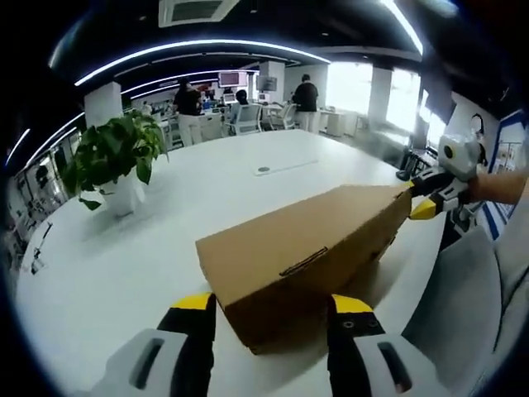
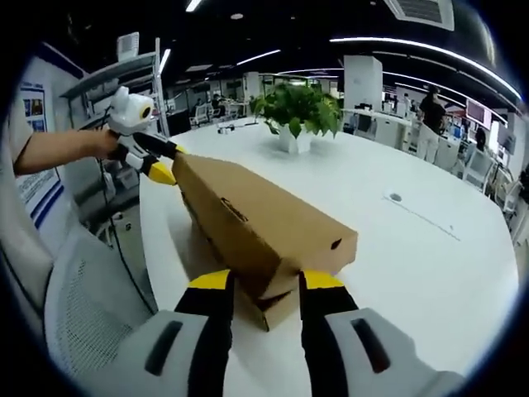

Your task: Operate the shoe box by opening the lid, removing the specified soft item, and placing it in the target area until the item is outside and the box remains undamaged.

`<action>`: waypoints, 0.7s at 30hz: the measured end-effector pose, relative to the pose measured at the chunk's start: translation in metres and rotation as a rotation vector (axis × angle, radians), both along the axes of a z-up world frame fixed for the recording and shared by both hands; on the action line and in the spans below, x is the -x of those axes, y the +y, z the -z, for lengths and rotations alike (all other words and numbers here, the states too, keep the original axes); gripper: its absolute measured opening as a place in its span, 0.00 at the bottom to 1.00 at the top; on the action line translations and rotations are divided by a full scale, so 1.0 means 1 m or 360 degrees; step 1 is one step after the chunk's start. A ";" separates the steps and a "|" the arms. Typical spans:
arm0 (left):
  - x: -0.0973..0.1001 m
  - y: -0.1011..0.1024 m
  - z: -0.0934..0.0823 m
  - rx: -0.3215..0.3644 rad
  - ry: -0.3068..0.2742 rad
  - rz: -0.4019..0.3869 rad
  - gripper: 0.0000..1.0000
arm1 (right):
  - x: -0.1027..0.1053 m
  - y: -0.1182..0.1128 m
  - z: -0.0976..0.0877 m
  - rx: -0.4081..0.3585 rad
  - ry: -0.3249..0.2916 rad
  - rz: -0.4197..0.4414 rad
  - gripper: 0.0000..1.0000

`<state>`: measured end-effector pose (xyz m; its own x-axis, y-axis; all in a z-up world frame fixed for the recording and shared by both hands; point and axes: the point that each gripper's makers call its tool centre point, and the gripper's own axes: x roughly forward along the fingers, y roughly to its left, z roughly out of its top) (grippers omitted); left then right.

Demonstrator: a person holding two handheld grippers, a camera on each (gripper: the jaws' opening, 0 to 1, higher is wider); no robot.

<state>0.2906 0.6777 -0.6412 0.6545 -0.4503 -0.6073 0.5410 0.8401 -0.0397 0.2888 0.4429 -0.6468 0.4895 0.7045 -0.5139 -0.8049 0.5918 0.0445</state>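
A long brown cardboard shoe box [image 1: 306,240] lies on the white table [image 1: 149,248], lid on. My left gripper [image 1: 273,303] stands open at its near end, the yellow-tipped jaws either side of the box corner. At the far end, the right gripper [image 1: 423,198] touches the lid's edge. In the right gripper view the same box [image 2: 248,219] runs away from me. My right gripper [image 2: 266,281] is open around its near end, where the lid sits slightly raised. The left gripper [image 2: 165,162] meets the far corner. The soft item is hidden.
A potted green plant [image 1: 116,157] [image 2: 297,112] stands on the table beyond the box. A grey mesh chair [image 1: 463,306] [image 2: 83,306] sits at the table's edge beside me. People stand among desks far behind [image 1: 306,99]. A small round port [image 2: 395,198] is set into the tabletop.
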 end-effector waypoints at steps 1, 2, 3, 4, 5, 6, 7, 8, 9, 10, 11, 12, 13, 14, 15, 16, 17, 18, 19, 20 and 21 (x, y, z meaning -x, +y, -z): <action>-0.002 0.001 -0.004 -0.0009 -0.0029 -0.0006 0.55 | -0.001 0.000 -0.003 -0.0006 -0.0010 -0.0001 0.28; -0.003 0.001 -0.006 -0.0004 -0.0033 -0.0006 0.55 | -0.002 0.000 -0.006 -0.0013 -0.0013 0.0003 0.28; -0.005 0.001 -0.008 0.0002 -0.0044 -0.0009 0.55 | -0.004 0.000 -0.009 -0.0021 -0.0025 0.0008 0.27; -0.008 0.002 -0.011 0.0009 -0.0064 -0.0015 0.55 | -0.006 0.000 -0.013 -0.0029 -0.0038 0.0010 0.27; -0.010 0.002 -0.014 0.0012 -0.0073 -0.0020 0.54 | -0.008 0.000 -0.016 -0.0032 -0.0044 0.0014 0.27; -0.013 0.003 -0.018 0.0018 -0.0085 -0.0033 0.53 | -0.011 0.000 -0.020 -0.0038 -0.0056 0.0020 0.26; -0.017 0.004 -0.022 0.0026 -0.0101 -0.0047 0.51 | -0.014 0.000 -0.023 -0.0039 -0.0070 0.0026 0.26; -0.019 0.005 -0.025 0.0029 -0.0112 -0.0050 0.50 | -0.017 0.000 -0.025 -0.0042 -0.0078 0.0035 0.25; -0.022 0.005 -0.028 0.0032 -0.0122 -0.0058 0.49 | -0.019 -0.001 -0.028 -0.0046 -0.0086 0.0048 0.24; -0.024 0.006 -0.030 0.0032 -0.0131 -0.0063 0.48 | -0.023 -0.001 -0.032 -0.0058 -0.0098 0.0061 0.24; -0.026 0.006 -0.032 0.0029 -0.0144 -0.0067 0.47 | -0.025 -0.001 -0.034 -0.0073 -0.0101 0.0074 0.24; -0.029 0.007 -0.033 0.0028 -0.0153 -0.0072 0.46 | -0.028 -0.001 -0.038 -0.0088 -0.0104 0.0089 0.25; -0.031 0.007 -0.035 0.0027 -0.0160 -0.0078 0.45 | -0.030 -0.001 -0.040 -0.0091 -0.0109 0.0093 0.25; -0.034 0.009 -0.037 0.0024 -0.0175 -0.0087 0.44 | -0.033 -0.001 -0.042 -0.0096 -0.0122 0.0099 0.25; -0.037 0.010 -0.039 0.0023 -0.0182 -0.0093 0.42 | -0.035 0.000 -0.044 -0.0098 -0.0129 0.0104 0.25; -0.040 0.011 -0.041 0.0023 -0.0193 -0.0102 0.41 | -0.036 0.000 -0.045 -0.0100 -0.0135 0.0106 0.25; -0.042 0.011 -0.042 0.0021 -0.0199 -0.0107 0.40 | -0.038 0.000 -0.047 -0.0102 -0.0142 0.0108 0.25; -0.045 0.012 -0.043 0.0017 -0.0208 -0.0109 0.39 | -0.040 0.000 -0.048 -0.0106 -0.0149 0.0112 0.24; -0.048 0.013 -0.045 0.0012 -0.0218 -0.0115 0.38 | -0.043 -0.001 -0.050 -0.0107 -0.0158 0.0114 0.24; -0.052 0.014 -0.046 0.0005 -0.0226 -0.0121 0.36 | -0.046 -0.001 -0.052 -0.0109 -0.0166 0.0119 0.24; -0.055 0.016 -0.047 0.0002 -0.0236 -0.0125 0.35 | -0.049 -0.001 -0.054 -0.0113 -0.0171 0.0124 0.24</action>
<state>0.3452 0.6933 -0.5939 0.7701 -0.3948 -0.5011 0.4736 0.8801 0.0345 0.3375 0.4418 -0.5932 0.5936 0.6948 -0.4061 -0.7590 0.6510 0.0044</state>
